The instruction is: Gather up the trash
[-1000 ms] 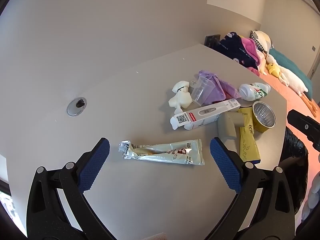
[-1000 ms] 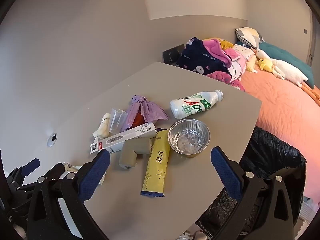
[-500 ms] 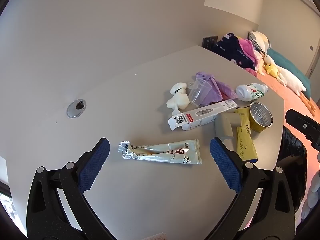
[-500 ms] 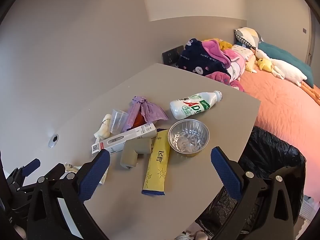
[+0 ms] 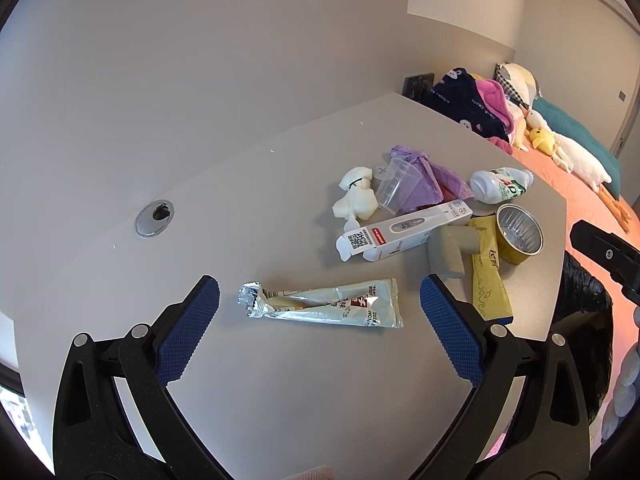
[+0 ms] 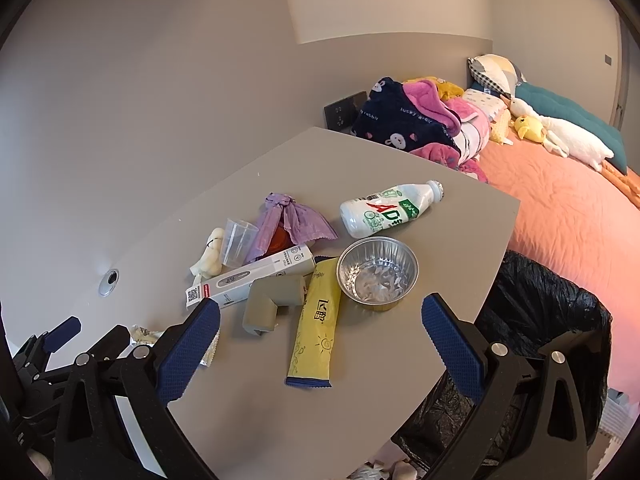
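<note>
I had the left gripper (image 5: 319,305) spread wide with the cream snack wrapper (image 5: 326,306) lying flat between its pads at lower centre; the right gripper (image 6: 320,330) gaped empty too. It looked light, crinkly and slippery, so I judged pinching its middle safest.

A bedroom in a home. In the right wrist view, a bed with a coral bedspread (image 6: 560,216) fills the 3 o'clock side, with a white goose plush (image 6: 560,136), a yellow duck toy (image 6: 528,127) and crumpled fleece blankets (image 6: 424,120) toward 1 o'clock. A grey desk (image 6: 440,320) with a cable grommet (image 6: 109,282) stands against the plain wall, a black-lined bin (image 6: 540,312) at 4 o'clock.
</note>
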The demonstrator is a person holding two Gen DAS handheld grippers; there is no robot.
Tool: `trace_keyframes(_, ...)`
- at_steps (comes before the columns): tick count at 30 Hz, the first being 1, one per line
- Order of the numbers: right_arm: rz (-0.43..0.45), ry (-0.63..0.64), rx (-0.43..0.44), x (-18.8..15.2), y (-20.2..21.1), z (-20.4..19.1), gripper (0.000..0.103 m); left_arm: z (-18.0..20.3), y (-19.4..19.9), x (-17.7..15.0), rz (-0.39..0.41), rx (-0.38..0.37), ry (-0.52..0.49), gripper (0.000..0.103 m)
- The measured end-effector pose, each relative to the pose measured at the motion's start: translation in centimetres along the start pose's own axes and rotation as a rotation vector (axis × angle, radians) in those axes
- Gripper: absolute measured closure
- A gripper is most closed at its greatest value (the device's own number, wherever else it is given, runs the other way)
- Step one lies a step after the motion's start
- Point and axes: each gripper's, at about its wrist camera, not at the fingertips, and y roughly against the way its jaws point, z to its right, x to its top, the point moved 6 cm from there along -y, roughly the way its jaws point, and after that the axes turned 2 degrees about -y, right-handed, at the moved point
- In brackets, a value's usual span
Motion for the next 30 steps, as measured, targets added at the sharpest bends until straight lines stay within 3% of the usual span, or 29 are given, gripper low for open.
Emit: trace_keyframes(30, -0.001, -0.004, 0.006, 0.06, 0.14, -0.02, 0.003, 0.36, 0.31, 0.2, 0.001, -0.003, -0.003, 0.006)
